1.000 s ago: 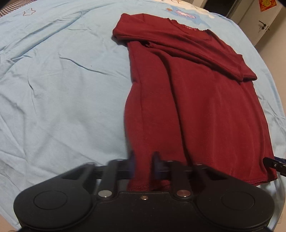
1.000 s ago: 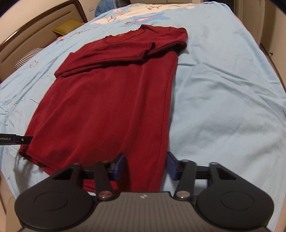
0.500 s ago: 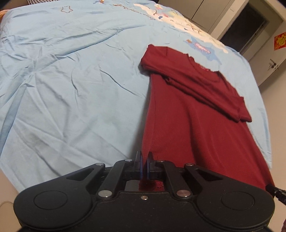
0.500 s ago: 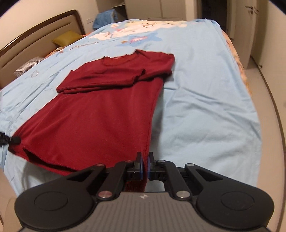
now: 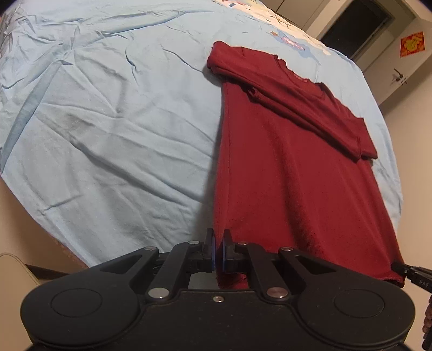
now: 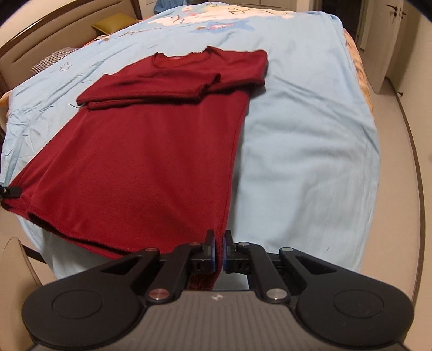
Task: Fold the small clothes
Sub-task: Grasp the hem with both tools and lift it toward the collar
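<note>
A dark red T-shirt (image 5: 291, 162) lies on a light blue bedsheet (image 5: 108, 121), its sleeves folded in across the chest and its collar at the far end. My left gripper (image 5: 218, 243) is shut on the shirt's bottom left hem corner. My right gripper (image 6: 219, 243) is shut on the bottom right hem corner of the shirt (image 6: 151, 162). Both corners are lifted off the bed, and the hem hangs stretched between the grippers. The right gripper's tip shows at the right edge of the left wrist view (image 5: 405, 270).
The bed's near edge (image 6: 324, 256) drops to a beige floor (image 6: 399, 189). A wooden headboard (image 6: 40, 32) with a yellow pillow (image 6: 113, 25) stands at the far left. Cupboard doors (image 5: 399, 78) and a dark doorway (image 5: 359, 29) are beyond the bed.
Both grippers closed on the hem corners, the right from wide open, and lifted them back and up off the bed. The shirt body is now pulled taut.
</note>
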The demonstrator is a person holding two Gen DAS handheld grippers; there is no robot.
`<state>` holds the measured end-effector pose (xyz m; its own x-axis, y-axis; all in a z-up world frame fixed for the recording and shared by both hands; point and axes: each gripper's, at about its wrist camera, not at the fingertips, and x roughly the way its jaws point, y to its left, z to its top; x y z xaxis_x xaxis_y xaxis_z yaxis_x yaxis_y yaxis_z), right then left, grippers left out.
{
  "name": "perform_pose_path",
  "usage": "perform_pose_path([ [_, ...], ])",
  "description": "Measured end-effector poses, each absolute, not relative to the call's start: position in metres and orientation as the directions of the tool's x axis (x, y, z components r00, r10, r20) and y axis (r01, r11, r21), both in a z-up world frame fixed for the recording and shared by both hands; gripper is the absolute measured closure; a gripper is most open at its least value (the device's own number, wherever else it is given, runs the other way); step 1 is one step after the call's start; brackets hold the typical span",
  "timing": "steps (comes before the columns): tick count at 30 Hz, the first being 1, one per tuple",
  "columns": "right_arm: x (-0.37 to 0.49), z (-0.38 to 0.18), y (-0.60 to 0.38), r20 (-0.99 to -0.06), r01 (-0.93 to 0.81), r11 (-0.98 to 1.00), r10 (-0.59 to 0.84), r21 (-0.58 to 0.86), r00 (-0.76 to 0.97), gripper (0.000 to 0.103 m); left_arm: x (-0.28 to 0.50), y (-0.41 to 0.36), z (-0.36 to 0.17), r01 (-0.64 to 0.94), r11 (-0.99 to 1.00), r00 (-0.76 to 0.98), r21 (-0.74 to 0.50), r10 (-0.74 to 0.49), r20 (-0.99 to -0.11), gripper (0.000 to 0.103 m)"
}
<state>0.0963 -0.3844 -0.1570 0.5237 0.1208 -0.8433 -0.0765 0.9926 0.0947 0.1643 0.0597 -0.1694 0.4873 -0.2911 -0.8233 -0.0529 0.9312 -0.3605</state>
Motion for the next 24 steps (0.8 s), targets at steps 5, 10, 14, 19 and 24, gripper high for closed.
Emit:
perform_pose_path([
  [5,0.093,-0.166,-0.377,-0.834,-0.069,0.995,0.1,0.074,0.542,0.093,0.175,0.053,-0.171,0.004,0.956,0.471,-0.294,-0.261,-0.842,0.091],
  [10,0.081,-0.159,-0.365,-0.821,-0.155,0.987,0.057,-0.038,0.568,0.057,0.174,0.059,-0.168,0.033,0.976,0.464,-0.217,-0.207,-0.861,0.085],
  [14,0.064,-0.154,-0.34,-0.801,-0.301,0.937,0.041,-0.176,0.597,0.043,0.165,0.064,-0.165,0.013,0.983,0.471,-0.181,-0.166,-0.867,0.063],
  [19,0.045,-0.169,-0.297,-0.798,-0.51,0.787,0.038,-0.347,0.602,0.041,0.15,0.061,-0.154,0.02,0.992,0.525,-0.122,-0.114,-0.843,0.03],
  [24,0.042,-0.19,-0.269,-0.791,-0.581,0.672,-0.011,-0.459,0.612,0.041,0.139,0.051,-0.146,0.058,0.995,0.574,-0.076,-0.096,-0.813,0.017],
])
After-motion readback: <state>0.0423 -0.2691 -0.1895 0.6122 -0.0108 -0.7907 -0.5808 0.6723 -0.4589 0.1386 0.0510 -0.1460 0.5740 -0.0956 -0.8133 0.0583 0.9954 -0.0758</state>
